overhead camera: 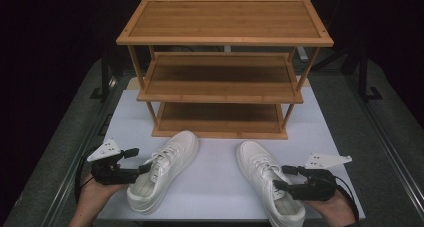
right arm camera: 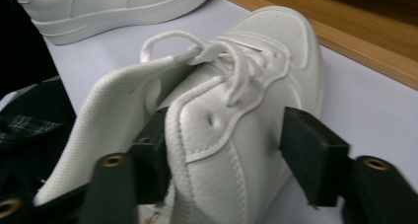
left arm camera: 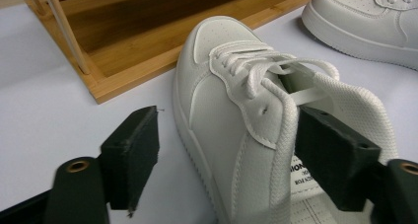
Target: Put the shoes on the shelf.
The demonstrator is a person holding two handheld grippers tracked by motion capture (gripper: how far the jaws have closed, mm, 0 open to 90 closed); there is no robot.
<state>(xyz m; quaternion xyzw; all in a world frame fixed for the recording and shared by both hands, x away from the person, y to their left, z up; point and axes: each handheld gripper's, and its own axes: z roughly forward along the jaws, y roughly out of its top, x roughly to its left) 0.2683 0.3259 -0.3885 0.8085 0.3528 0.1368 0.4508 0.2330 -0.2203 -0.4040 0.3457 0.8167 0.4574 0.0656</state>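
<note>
Shoes straddled at the collar, toes toward the rack

Wooden shoe rack [overhead camera: 220, 67] stands at the far side of the white worktop [overhead camera: 215, 172]. Two white sneakers lie just before its lowest shelf, toes pointing to it, heels toward the person. Left gripper [overhead camera: 142, 161] straddles the outer collar wall of the left shoe [overhead camera: 162, 169], one jaw inside the opening, the other outside and clear of the leather: spread, not pinching. Right gripper [overhead camera: 281, 178] straddles the right shoe [overhead camera: 265, 179] likewise, its inner jaw against the lining, outer jaw apart. Each shoe's long axis runs straight toward the rack.
</note>
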